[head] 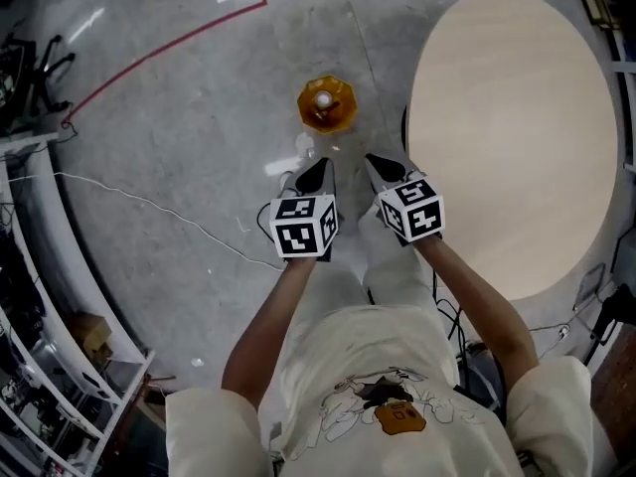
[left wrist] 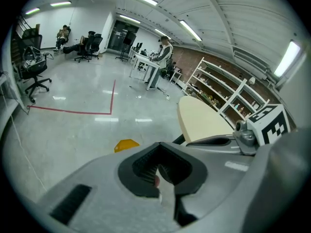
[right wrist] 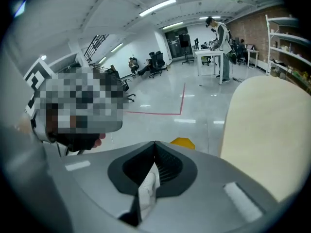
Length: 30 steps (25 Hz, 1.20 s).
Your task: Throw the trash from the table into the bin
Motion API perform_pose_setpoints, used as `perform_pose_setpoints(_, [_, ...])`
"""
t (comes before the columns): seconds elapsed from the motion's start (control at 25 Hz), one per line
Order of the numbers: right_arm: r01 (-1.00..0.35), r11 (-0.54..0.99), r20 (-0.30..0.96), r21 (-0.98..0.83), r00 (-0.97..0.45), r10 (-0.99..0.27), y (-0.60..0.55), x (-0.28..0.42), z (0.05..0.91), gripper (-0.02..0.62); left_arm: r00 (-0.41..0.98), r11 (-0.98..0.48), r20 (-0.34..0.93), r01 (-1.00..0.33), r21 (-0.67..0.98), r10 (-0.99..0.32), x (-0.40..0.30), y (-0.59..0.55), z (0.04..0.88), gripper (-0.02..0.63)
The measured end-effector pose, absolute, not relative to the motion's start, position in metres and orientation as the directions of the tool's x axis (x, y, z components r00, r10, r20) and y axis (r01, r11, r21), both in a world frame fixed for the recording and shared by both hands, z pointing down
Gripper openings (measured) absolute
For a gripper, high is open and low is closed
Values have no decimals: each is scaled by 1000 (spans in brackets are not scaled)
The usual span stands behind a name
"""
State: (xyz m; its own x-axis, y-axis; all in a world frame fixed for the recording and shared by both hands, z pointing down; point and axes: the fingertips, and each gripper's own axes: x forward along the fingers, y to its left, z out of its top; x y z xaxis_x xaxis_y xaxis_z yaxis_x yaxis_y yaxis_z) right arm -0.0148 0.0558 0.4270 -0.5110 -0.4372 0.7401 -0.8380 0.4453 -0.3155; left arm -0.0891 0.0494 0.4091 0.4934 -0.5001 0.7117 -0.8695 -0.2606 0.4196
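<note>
On the floor: we saw the yellow bin [head: 326, 107] standing on the grey floor [head: 199, 167], just left of the table's rim and apart from it, ahead of both grippers.
Trash: one white crumpled piece of trash [head: 323, 98] lay inside the bin, near its middle.
Table: the round, pale-topped table [head: 517, 137] stood at our right.
Left gripper: the left gripper [head: 316, 173] hung over the floor, short of the bin, pointing forward and down. Its own view showed the jaws closed together. We could not tell what the pale sliver low in the seam was.
Right gripper: the right gripper [head: 384, 165] hung just beside the left one, near the table's rim, jaws likewise pressed together. A pale strip showed low in its seam too, and we could not identify it.
Red line: a red line [left wrist: 73, 111] ran across the floor beyond the bin and turned a corner.
Background: a person [left wrist: 165, 50] stood at a desk far off, with office chairs [left wrist: 34, 72] at the left and shelving [left wrist: 228, 91] behind the table.
</note>
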Motion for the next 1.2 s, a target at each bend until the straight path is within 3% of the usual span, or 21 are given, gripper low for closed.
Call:
perform_pose_setpoints(0.4, [-849, 406, 644, -338, -524, -558, 132, 25, 339, 6, 523, -366, 691, -850, 380, -499, -40, 122, 332, 0])
perform_pose_setpoints(0.56, [-875, 325, 607, -359, -483, -631, 151, 63, 317, 5, 554, -395, 678, -829, 397, -482, -7, 144, 312, 0])
perform_pose_setpoints(0.76, [-896, 297, 568, -330, -440, -696, 161, 104, 307, 5, 582, -450, 638, -808, 381, -505, 26, 144, 287, 0])
perform_pose_setpoints(1.2, [-926, 234, 562, -296, -367, -742, 187, 174, 305, 5, 657, -555, 627, -732, 396, -419, 107, 174, 287, 0])
